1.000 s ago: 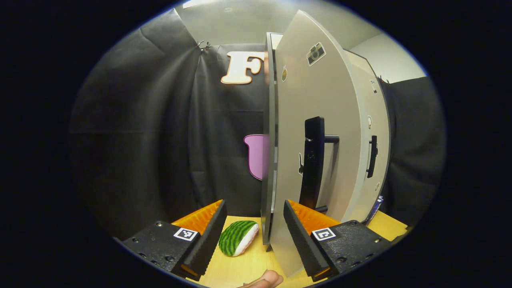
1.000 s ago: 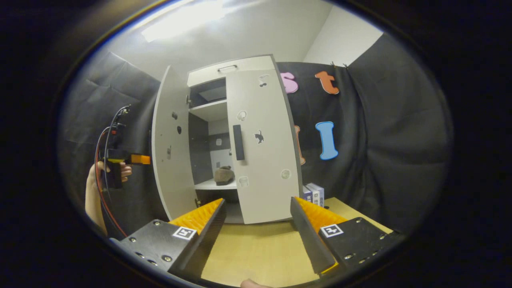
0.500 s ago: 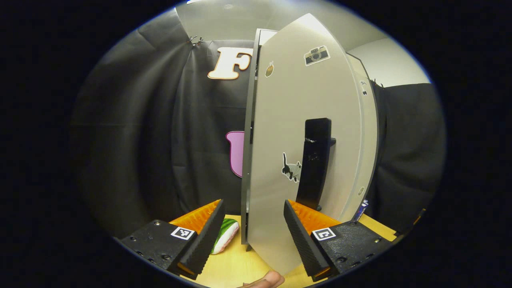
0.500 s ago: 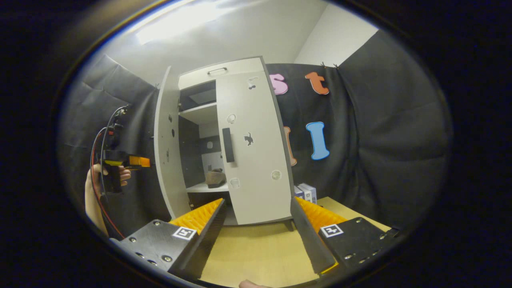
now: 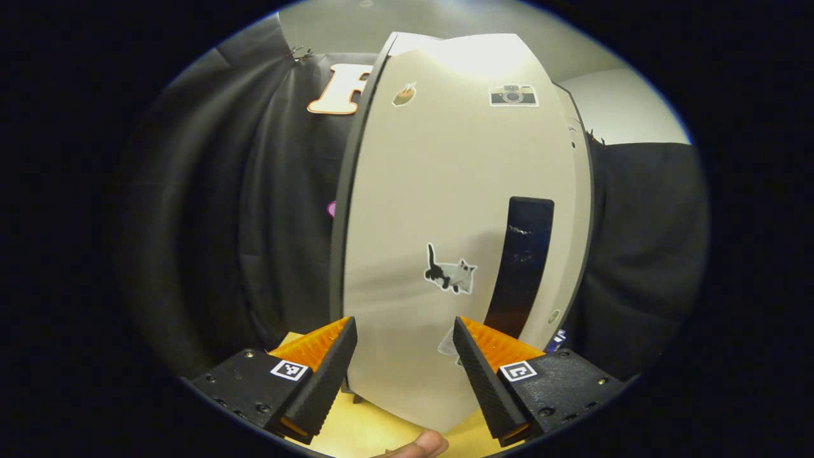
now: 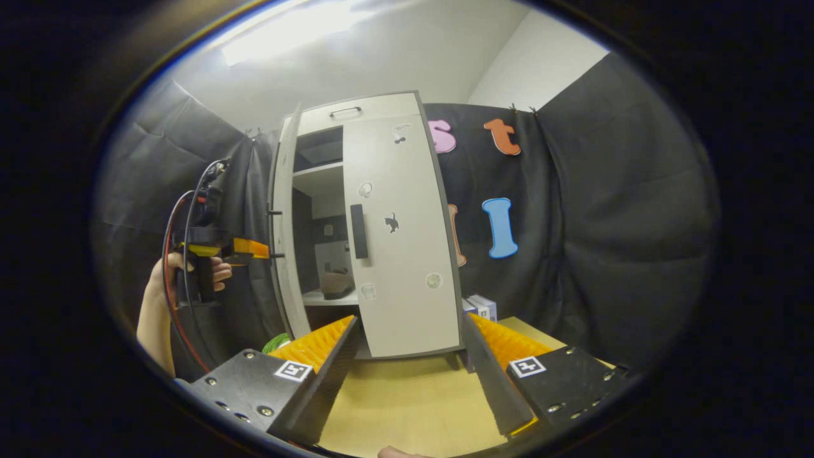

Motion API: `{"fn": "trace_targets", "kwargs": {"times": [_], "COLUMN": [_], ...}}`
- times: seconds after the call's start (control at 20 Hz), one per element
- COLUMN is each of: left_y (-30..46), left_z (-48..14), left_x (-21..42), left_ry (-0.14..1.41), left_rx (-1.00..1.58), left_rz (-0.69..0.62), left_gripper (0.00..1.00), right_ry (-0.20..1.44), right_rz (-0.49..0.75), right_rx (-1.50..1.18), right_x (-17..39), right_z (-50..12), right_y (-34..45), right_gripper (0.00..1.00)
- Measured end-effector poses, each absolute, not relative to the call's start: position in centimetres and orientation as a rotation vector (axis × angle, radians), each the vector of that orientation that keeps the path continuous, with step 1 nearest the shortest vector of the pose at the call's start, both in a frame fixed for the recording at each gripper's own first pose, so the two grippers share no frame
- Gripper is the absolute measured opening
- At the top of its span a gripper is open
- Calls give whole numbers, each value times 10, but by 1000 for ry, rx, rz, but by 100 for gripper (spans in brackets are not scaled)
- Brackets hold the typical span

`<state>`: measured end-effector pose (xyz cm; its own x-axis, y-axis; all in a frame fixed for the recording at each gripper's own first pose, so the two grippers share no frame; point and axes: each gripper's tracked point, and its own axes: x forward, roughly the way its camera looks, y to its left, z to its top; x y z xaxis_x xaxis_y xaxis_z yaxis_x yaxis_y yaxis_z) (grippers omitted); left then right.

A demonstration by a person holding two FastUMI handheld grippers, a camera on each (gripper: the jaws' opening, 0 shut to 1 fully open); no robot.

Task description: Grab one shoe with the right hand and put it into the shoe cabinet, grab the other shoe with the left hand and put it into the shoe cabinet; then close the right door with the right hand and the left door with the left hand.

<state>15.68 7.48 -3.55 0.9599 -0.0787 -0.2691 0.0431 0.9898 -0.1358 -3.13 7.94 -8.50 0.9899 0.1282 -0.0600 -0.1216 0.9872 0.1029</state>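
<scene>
My left gripper point(image 5: 402, 362) sits lowest and nearest in the left gripper view, jaws spread wide w/ nothing between them. Just past the fingertips is the outer face of the left door point(image 5: 445, 222), pale, w/ a cat sticker and a dark upright handle point(image 5: 520, 264) off to the right of my fingers.

Risk first. The door is only part swung, so if I push near the hinge edge or glance off the flat face, the fingers may slip and the door stall ajar. Too hard a shove could bang it shut and rock the cabinet point(image 6: 375, 222) on the table point(image 6: 407, 401). I can't tell whether my fingertips are already touching the panel; the fisheye view is poor that close.

In the right gripper view, my right gripper point(image 6: 410, 366) is also slack and empty, hanging over the yellow table, well short of the cabinet. Further off, the left gripper is seen from the side, held in a hand point(image 6: 191, 280) w/ red cable trailing, its tip at the outer face of the left door, which stands edge-on. The right door point(image 6: 397, 242) looks closed or nearly so. Through the gap between the doors, a shoe point(image 6: 337, 284) sits on a shelf inside the cabinet; I can make out only one. Small boxes point(image 6: 481, 306) stand beside the cabinet, to its right.
</scene>
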Motion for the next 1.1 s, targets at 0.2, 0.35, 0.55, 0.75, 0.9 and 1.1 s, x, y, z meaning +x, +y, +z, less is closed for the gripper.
{"fn": "trace_targets", "kwargs": {"times": [0.2,0.35,0.55,0.75,0.9,1.1], "left_y": [67,73,84,93,89,80], "left_z": [-37,-36,-25,-30,-38,-52], "left_x": [148,136,112,81,59,29], "left_ry": [236,214,161,152,158,177], "left_rx": [-117,-85,-40,-16,-50,-47], "left_rz": [-56,-27,8,40,36,-15], "left_gripper": [96,94,94,96,96,96], "right_ry": [54,49,39,59,83,97], "right_rz": [115,132,148,138,152,121], "right_rx": [80,96,83,72,62,62], "right_x": [-31,-30,-34,-33,-29,-29], "right_z": [-82,-80,-76,-80,-91,-93], "right_y": [80,82,82,84,100,95], "right_gripper": [97,97,96,97,93,93]}}
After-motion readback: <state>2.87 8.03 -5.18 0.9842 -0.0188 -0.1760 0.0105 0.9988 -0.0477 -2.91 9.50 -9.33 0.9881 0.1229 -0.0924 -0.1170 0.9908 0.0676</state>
